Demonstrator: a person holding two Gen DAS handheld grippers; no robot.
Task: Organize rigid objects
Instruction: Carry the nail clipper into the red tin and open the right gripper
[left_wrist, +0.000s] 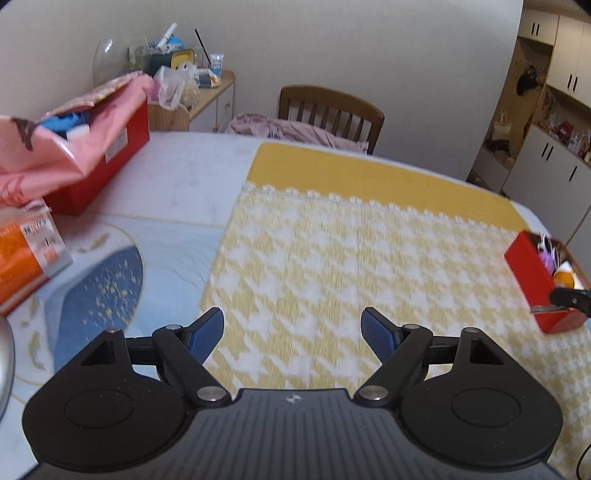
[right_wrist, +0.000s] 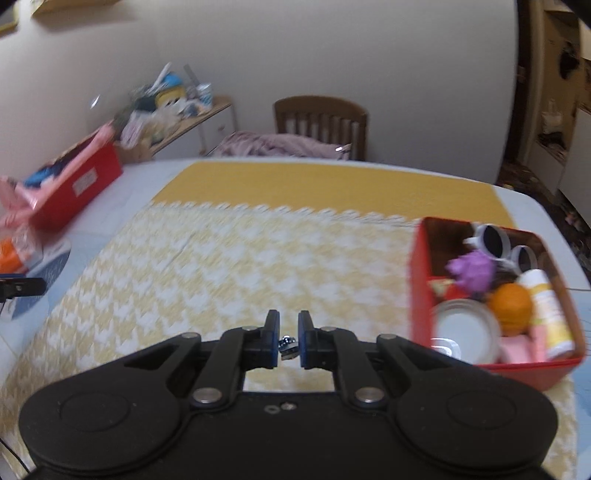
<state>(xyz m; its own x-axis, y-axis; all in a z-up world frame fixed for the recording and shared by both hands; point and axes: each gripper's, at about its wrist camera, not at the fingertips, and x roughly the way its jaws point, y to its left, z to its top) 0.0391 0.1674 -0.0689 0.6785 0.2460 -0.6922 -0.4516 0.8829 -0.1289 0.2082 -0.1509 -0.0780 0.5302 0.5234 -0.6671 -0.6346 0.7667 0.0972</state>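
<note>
Above the yellow houndstooth cloth (right_wrist: 236, 258) on the table, the right gripper (right_wrist: 287, 334) pinches a small metal object (right_wrist: 286, 347), too blurred to identify. Near the table's right edge sits a red tin (right_wrist: 419, 273) holding an orange (right_wrist: 511, 308), bottle (right_wrist: 548, 310) and lid (right_wrist: 463, 334). The left gripper (left_wrist: 292, 330) hangs spread wide, holding nothing.

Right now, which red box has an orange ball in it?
The small red box on the right of the yellow cloth. The orange ball sits inside; the big red box on the left holds pink wrapping instead.
</note>
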